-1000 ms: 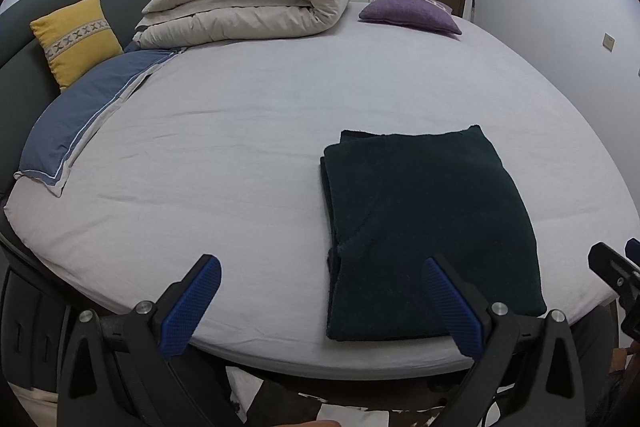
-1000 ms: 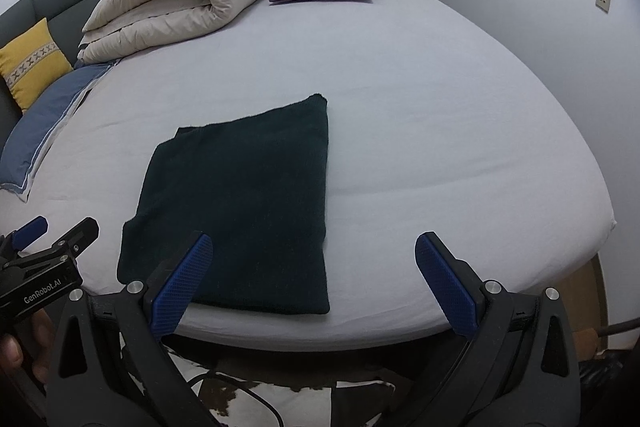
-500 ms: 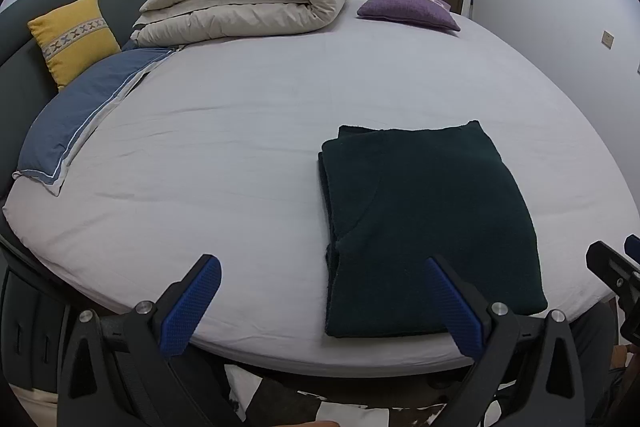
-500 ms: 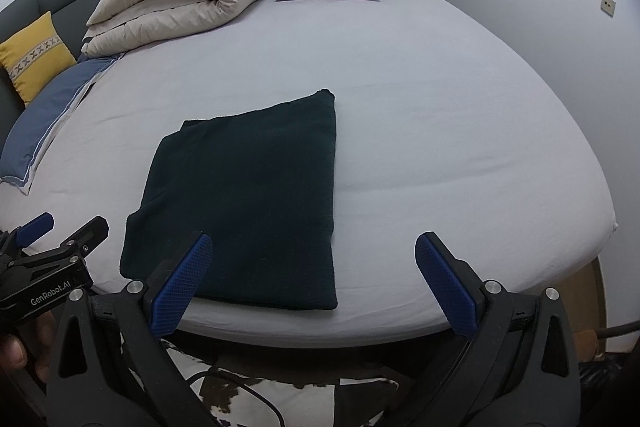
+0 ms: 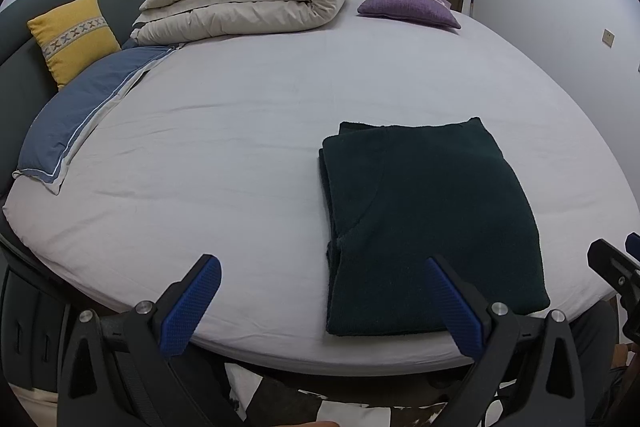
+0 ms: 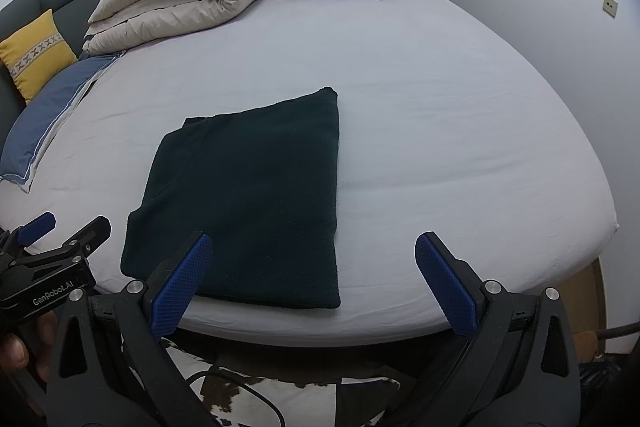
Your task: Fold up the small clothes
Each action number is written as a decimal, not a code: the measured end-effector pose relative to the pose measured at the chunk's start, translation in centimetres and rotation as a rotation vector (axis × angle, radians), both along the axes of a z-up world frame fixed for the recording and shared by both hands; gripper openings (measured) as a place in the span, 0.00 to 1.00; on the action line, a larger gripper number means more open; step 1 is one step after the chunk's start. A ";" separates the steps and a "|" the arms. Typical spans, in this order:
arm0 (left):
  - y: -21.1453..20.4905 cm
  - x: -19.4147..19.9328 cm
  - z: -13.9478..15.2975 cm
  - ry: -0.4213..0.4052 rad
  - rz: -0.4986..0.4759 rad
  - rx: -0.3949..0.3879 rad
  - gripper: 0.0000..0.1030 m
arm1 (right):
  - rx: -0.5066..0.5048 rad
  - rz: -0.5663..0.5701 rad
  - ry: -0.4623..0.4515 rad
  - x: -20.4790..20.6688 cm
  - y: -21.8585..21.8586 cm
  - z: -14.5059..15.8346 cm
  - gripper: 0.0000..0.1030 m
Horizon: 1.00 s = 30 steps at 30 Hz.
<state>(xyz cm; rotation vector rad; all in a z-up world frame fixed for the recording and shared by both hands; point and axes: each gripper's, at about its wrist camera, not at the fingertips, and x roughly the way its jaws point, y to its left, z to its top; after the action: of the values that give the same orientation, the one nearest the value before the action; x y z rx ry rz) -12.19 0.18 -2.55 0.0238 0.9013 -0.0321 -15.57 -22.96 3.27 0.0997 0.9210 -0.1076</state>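
Both the left gripper [image 5: 322, 297] and right gripper [image 6: 312, 277] hover wide apart, empty, before the folded dark garment [image 6: 252, 199] between them.

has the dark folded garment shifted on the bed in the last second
No. The garment lies in the same spot on the bed, with the same gap to the near mattress edge; only the cameras drifted slightly.

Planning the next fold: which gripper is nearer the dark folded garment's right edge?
Right. The right gripper is open at the bed's near edge, and the garment's right side falls between its fingers. The left gripper is open too, further left, by the garment's left edge.
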 end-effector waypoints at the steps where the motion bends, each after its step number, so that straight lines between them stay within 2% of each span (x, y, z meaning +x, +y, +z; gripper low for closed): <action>1: 0.0 0.0 0.0 0.000 0.000 -0.001 1.00 | 0.001 0.000 0.000 0.0 0.0 0.0 1.00; 30: 0.1 -0.1 -0.2 0.002 0.000 -0.002 1.00 | 0.002 0.007 0.000 0.0 0.4 -0.1 1.00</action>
<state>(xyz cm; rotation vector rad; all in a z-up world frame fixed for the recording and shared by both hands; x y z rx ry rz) -12.25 0.26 -2.73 0.0214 0.9028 -0.0327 -15.59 -22.54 3.17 0.0986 0.9214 -0.1005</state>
